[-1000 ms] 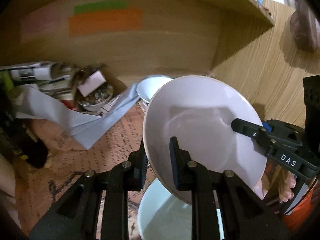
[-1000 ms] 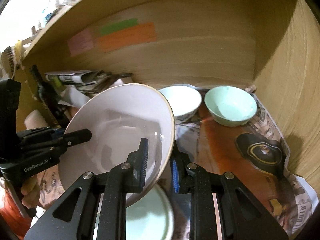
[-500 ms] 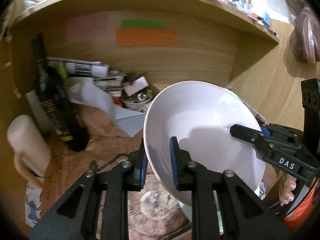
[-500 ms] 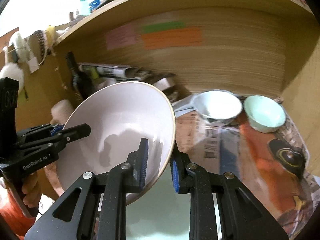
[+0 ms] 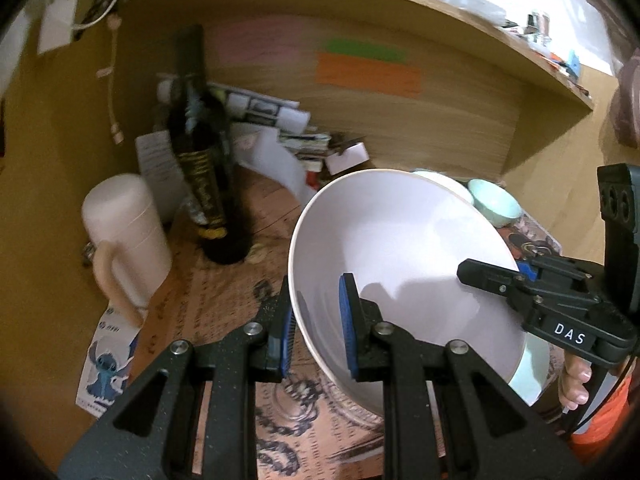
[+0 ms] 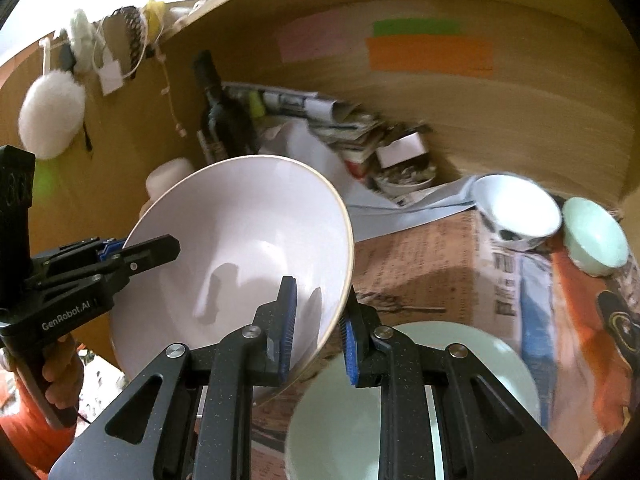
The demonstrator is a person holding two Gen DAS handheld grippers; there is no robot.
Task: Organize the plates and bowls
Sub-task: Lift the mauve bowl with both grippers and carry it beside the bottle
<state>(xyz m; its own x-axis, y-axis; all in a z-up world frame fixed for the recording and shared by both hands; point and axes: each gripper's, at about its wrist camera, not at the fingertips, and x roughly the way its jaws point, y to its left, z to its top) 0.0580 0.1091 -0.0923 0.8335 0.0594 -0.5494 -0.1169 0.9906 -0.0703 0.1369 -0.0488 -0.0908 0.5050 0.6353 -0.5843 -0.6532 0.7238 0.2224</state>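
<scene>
Counting three bowls, one plate

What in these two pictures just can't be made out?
- Pale green plate, right wrist view: the right gripper covers part; the bottom edge cuts it off.
- Bottle label, left wrist view: blurred, unreadable.
- Paper pile, right wrist view: blurred.
- Table under the big white bowl: hidden by it in both views.

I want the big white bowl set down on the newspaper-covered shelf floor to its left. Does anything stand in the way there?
Partly. The dark glass bottle and the cream plastic jug stand at the back left; the patterned paper in front of them looks bare beneath the large white bowl.
</scene>
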